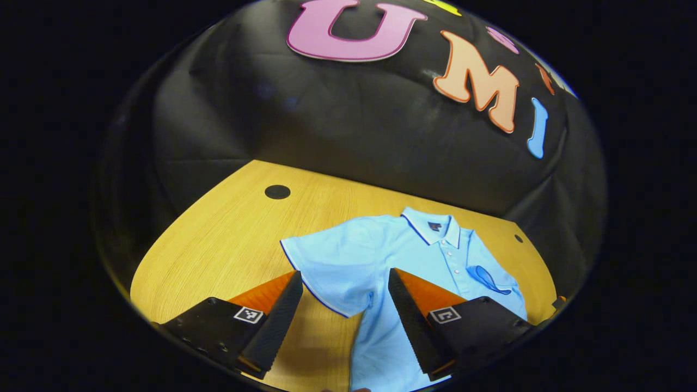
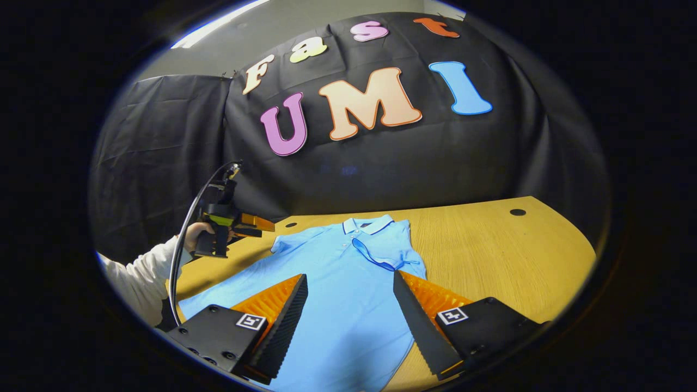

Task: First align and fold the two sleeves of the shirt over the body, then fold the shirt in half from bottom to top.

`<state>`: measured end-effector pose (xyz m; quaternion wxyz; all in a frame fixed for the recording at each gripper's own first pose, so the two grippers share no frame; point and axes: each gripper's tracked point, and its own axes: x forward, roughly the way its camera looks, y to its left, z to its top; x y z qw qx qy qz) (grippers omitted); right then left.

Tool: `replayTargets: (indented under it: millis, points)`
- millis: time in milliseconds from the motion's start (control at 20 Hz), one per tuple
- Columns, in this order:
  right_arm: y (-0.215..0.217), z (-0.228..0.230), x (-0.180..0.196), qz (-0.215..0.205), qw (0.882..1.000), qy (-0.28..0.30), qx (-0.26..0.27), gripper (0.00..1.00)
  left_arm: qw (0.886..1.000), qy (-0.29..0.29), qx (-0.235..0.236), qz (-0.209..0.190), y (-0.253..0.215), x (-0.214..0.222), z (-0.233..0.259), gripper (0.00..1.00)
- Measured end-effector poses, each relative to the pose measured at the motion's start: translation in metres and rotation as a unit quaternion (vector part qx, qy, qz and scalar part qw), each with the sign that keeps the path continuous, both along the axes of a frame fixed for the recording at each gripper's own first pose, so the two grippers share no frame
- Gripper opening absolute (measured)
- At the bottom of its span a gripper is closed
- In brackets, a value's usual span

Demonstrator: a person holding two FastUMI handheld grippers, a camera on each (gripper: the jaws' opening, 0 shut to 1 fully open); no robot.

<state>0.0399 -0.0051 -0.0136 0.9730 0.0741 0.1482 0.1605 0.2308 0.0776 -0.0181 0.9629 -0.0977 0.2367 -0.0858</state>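
Note:
A light blue polo shirt lies face up on the wooden table, collar toward the booth wall. One short sleeve is spread flat on the wood. The other sleeve is folded in over the chest. My left gripper hovers open above the spread sleeve's hem, nothing between its fingers. In the right gripper view a hand holds this left gripper above the table beside the shirt's shoulder. My right gripper hangs open over the lower body of the shirt, holding nothing.
A white-sleeved arm reaches in from the left in the right gripper view, with a cable looping up from the left gripper. The tabletop has round dark holes. Bare wood stretches beside the folded sleeve.

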Motion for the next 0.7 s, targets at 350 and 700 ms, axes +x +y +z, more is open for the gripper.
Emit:
replayTargets:
  millis: [350,700]
  points:
    - [-0.021,-0.003,0.007,-0.023,1.000,0.002,-0.011,0.98,0.999,0.039,0.030,0.017,0.006,0.027,-0.032,0.88]
    - [-0.034,-0.004,0.010,-0.039,0.999,0.006,-0.005,0.98,0.998,0.047,0.045,0.026,0.010,0.032,-0.044,0.82]
